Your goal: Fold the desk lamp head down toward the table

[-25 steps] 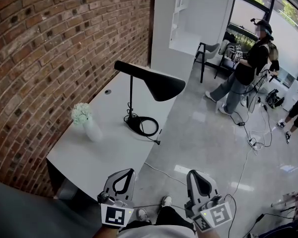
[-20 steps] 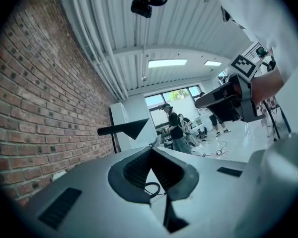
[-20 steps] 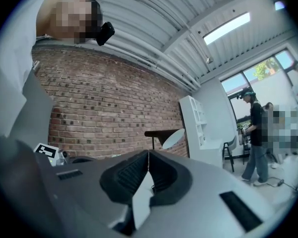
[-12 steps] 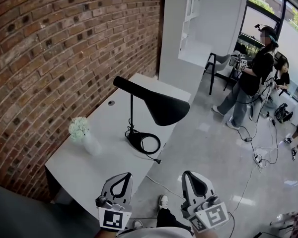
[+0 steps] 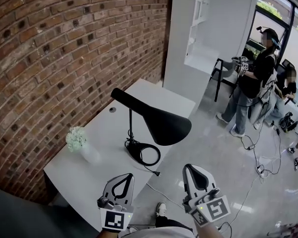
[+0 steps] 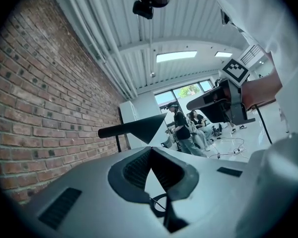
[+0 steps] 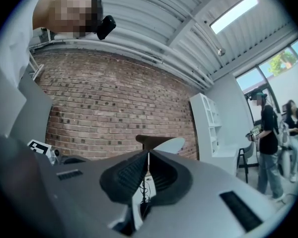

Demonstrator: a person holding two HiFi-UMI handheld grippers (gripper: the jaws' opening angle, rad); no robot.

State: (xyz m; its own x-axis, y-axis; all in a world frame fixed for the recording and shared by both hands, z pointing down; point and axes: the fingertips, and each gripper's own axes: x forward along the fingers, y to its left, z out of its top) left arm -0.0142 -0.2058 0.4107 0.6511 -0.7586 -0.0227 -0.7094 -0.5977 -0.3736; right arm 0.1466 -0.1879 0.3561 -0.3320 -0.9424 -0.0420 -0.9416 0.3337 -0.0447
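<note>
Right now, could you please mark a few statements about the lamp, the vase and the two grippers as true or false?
1. The desk lamp stands on the table with its head raised. True.
2. The left gripper grips the lamp head. False: its fingers are shut on nothing, short of the table.
3. The flower vase lies tipped over. False: it stands upright, left of the lamp.
4. The right gripper is shut and empty. True.
</note>
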